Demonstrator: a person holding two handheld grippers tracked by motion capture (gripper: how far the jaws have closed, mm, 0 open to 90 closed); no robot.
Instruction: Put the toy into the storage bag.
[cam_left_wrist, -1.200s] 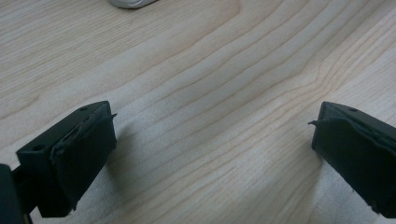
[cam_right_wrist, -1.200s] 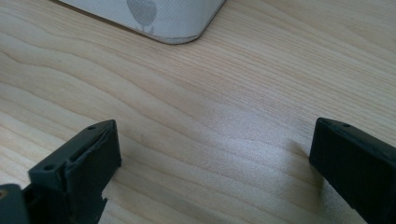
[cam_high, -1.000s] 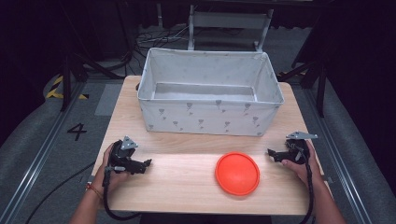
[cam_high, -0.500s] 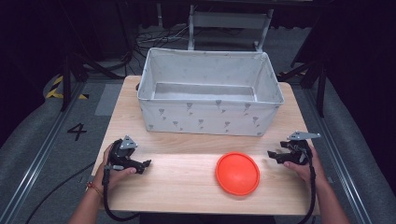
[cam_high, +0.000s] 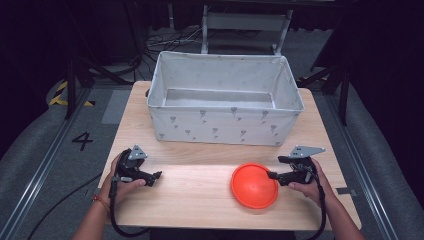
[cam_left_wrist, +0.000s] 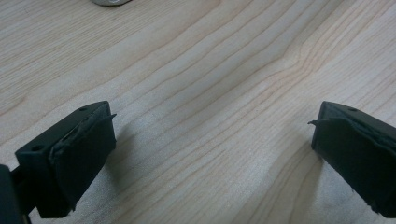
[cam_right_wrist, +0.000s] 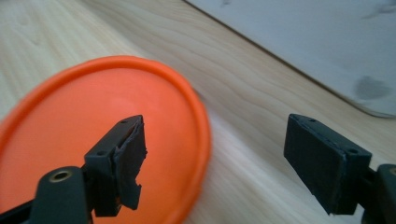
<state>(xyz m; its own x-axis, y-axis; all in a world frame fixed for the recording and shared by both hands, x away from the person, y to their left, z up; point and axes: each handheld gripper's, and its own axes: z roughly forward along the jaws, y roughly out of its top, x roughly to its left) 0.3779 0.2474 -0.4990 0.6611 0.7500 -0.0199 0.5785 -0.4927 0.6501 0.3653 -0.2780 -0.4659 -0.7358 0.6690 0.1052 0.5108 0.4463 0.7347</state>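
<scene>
Wooden surface (cam_high: 200, 200) with two hand-held claws, orange disc, fabric bin.
Left claw (cam_high: 156, 175): jaws wide, empty, low over bare wood at the near left. Fabric bin (cam_high: 225, 125): far centre. Orange disc (cam_high: 254, 185): lying near right of centre. Right claw (cam_high: 272, 175): jaws wide, empty, at the disc's right rim.

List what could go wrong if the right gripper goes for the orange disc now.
1. The orange disc lies flat on the table, so the open right gripper at its edge may push it along instead of gripping it.
2. The disc sits near the table's front edge; a push could send it off.
3. The fabric bin stands close behind; a hurried lift might clip its wall.
</scene>
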